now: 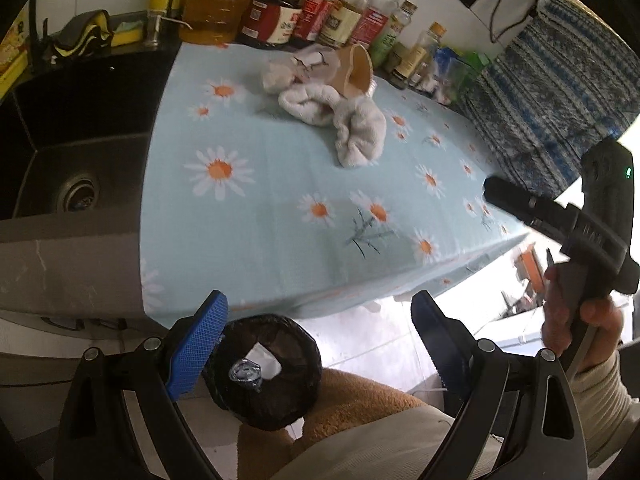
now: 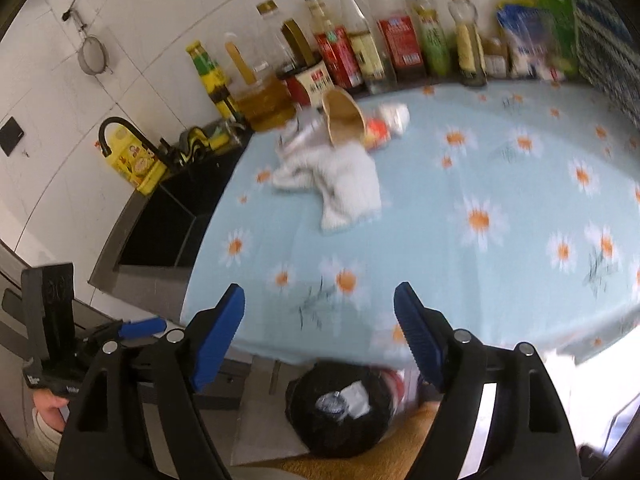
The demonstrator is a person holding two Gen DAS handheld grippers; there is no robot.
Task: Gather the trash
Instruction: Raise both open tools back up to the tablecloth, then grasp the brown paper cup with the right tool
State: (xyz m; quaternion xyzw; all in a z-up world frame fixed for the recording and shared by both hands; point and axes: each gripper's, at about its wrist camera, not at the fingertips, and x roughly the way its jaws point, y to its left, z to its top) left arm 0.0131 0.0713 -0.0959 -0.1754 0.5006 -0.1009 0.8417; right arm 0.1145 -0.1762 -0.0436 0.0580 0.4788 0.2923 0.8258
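A brown paper cup lies tipped on the daisy tablecloth at the back, beside a crumpled white cloth. In the right wrist view the cup lies by the cloth and a red and white wrapper. A black-lined trash bin stands on the floor below the table edge, with a crushed bottle and paper in it. It also shows in the right wrist view. My left gripper is open and empty above the bin. My right gripper is open and empty at the table's front edge.
A row of sauce and oil bottles lines the back wall. A dark sink with a black faucet lies left of the table. A blue patterned cloth hangs at the right. Tiled floor lies below.
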